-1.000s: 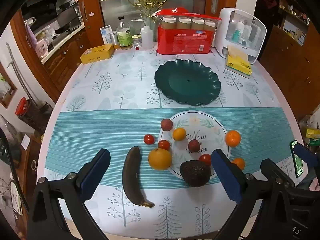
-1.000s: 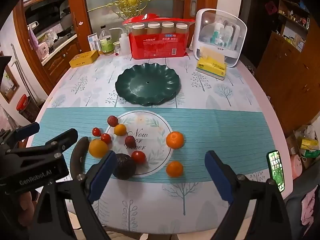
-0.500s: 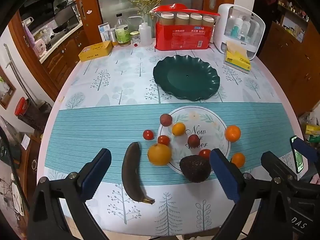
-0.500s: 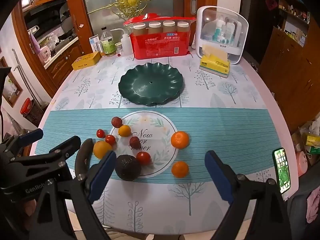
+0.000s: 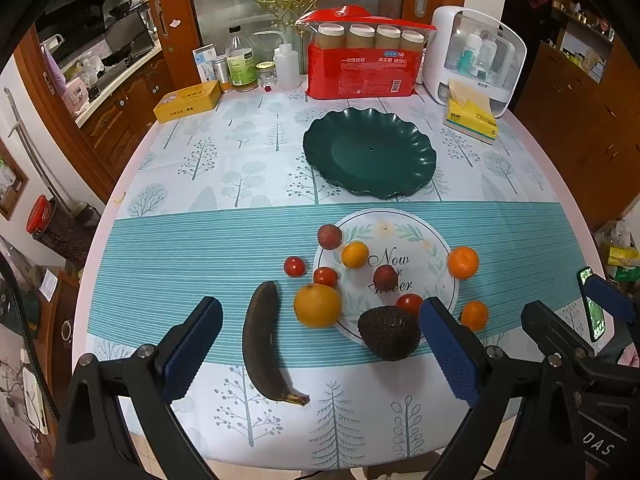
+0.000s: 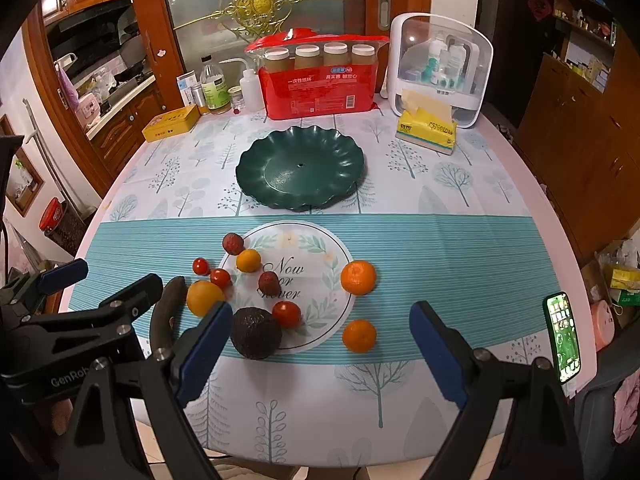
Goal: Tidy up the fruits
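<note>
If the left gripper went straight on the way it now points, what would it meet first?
Most likely the large orange, which sits centred between the open jaws of the left gripper, with the blackened banana just to its left. Depth is hard to judge through the fisheye.

1. Warm indoor light from overhead; the table (image 5: pixel 240 152) is evenly bright.
2. Corners are black vignette, with edges bowed by fisheye distortion.
3. Fruit cast soft, short shadows.
4. Focus is sharp centrally.

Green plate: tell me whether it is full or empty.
Empty. The green plate shows only its bare dark surface in both views, and all the fruit, such as the avocado, lies on the tablecloth in front of it.
</note>
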